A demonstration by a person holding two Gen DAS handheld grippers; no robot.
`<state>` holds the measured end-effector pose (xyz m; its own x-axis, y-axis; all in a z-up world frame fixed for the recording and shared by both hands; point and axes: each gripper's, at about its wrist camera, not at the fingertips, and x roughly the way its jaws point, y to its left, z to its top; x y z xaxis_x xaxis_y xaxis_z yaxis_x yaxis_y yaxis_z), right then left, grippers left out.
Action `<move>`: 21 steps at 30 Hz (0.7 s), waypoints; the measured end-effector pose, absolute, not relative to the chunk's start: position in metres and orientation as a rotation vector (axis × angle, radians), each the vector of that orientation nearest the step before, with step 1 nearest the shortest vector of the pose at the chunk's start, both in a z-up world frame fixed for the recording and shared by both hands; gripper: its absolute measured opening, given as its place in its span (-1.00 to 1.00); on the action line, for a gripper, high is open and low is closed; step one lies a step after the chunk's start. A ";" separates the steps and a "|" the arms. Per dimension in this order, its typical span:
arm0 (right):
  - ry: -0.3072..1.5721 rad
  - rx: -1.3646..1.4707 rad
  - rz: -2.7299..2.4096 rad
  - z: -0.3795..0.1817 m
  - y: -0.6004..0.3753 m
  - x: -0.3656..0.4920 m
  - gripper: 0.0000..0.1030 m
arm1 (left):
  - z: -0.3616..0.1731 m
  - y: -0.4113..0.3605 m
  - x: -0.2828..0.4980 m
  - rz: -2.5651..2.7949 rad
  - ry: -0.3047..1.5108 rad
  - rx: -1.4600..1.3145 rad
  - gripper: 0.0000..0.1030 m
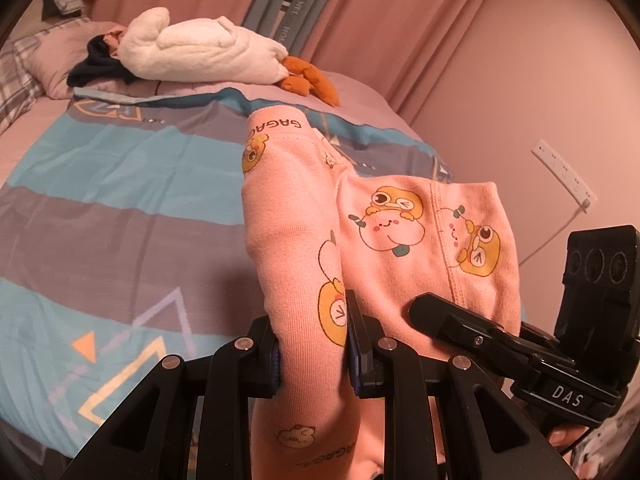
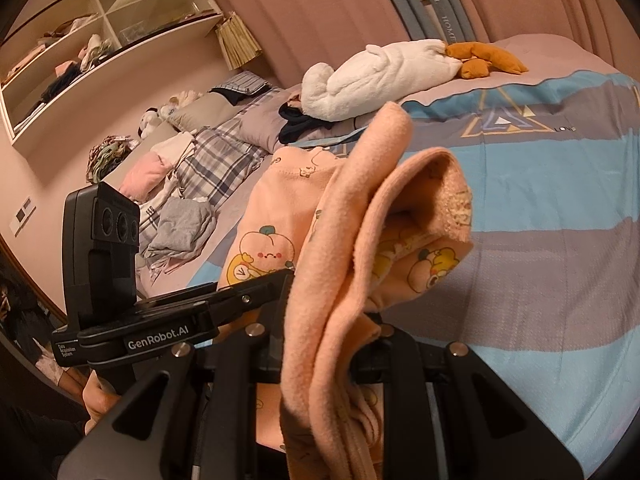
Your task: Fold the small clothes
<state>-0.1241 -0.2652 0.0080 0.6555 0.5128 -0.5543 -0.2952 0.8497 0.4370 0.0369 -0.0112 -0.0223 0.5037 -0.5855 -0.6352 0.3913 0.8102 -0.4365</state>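
— Holding the pink cartoon-print fleece garment (image 1: 420, 240) above the striped blue-and-grey bedspread (image 1: 120, 208), left gripper (image 1: 312, 352) and right gripper (image 2: 320, 344) both pinch it.
— Bunched layers could slip, skewing the fold.

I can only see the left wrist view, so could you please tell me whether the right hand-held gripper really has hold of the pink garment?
Observer: Yes. In the right wrist view, the right hand-held gripper is closed on bunched layers of the pink garment, fleecy inner side facing the camera.
Operator: Thank you. Is anything else lying on the bed outside my view?
Observer: A crumpled grey garment lies on the plaid bedding, left of the pink one.
Operator: And what is beyond that, please?
Observer: Open wall shelves holding stacked clothes, at that view's upper left.
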 end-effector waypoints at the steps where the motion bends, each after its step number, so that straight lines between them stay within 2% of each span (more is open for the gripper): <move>1: 0.722 0.321 0.470 0.008 -0.263 -0.124 -0.59 | -0.022 -0.009 0.037 -0.593 0.857 -0.252 -0.55; 21: 0.729 0.289 0.505 0.009 -0.246 -0.109 -0.59 | -0.020 -0.004 0.035 -0.550 0.832 -0.263 -0.55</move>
